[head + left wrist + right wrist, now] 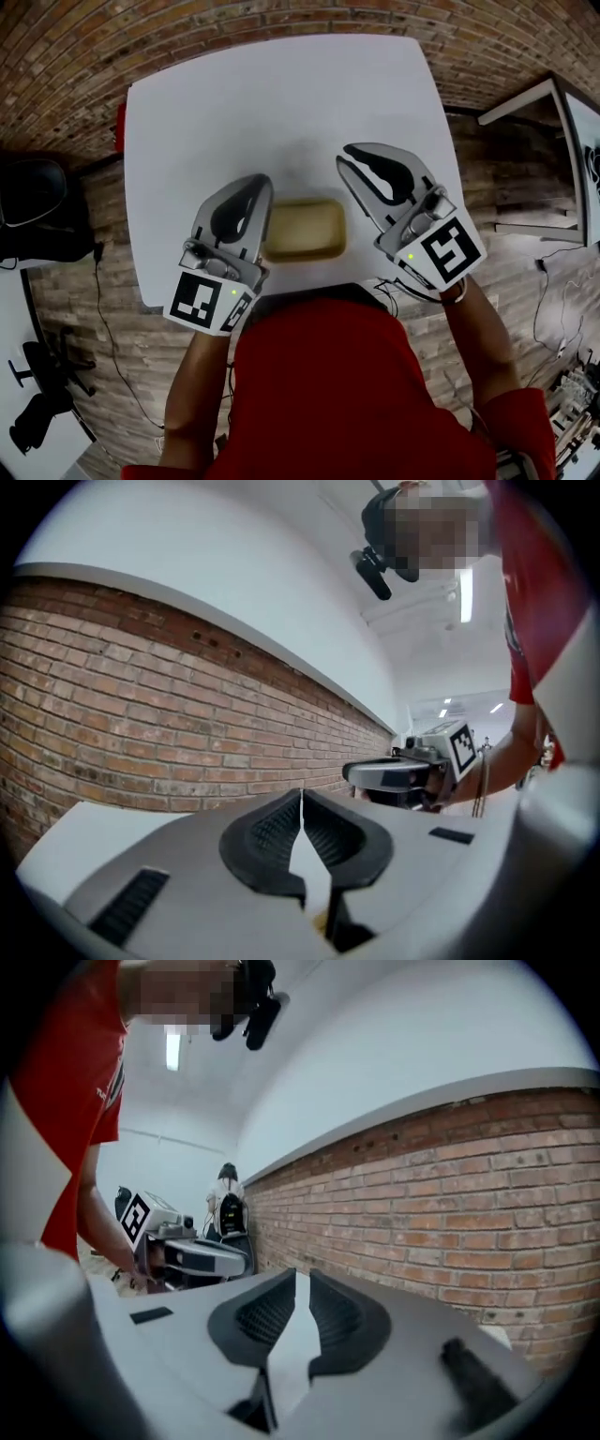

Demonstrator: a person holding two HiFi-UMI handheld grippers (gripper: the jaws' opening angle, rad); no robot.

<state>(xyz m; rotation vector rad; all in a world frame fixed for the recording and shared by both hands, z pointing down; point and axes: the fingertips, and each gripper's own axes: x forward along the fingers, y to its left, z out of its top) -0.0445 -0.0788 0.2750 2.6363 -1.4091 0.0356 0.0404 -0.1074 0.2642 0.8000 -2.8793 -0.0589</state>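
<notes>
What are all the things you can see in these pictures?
tray: one, tan, on the table between the two grippers
table: one, white, middle of the head view
floor: brown brick pattern, all round the table
chair: one, black, on the floor at the left
red thing: one, at the table's left edge, mostly hidden
desk: one, white, far right, only part in view
shirt: one, red, on the person, bottom of the head view
left gripper: one, grey and black, at the tray's left edge, jaws together, empty
right gripper: one, grey and black, right of the tray, jaws a slit apart, empty
</notes>
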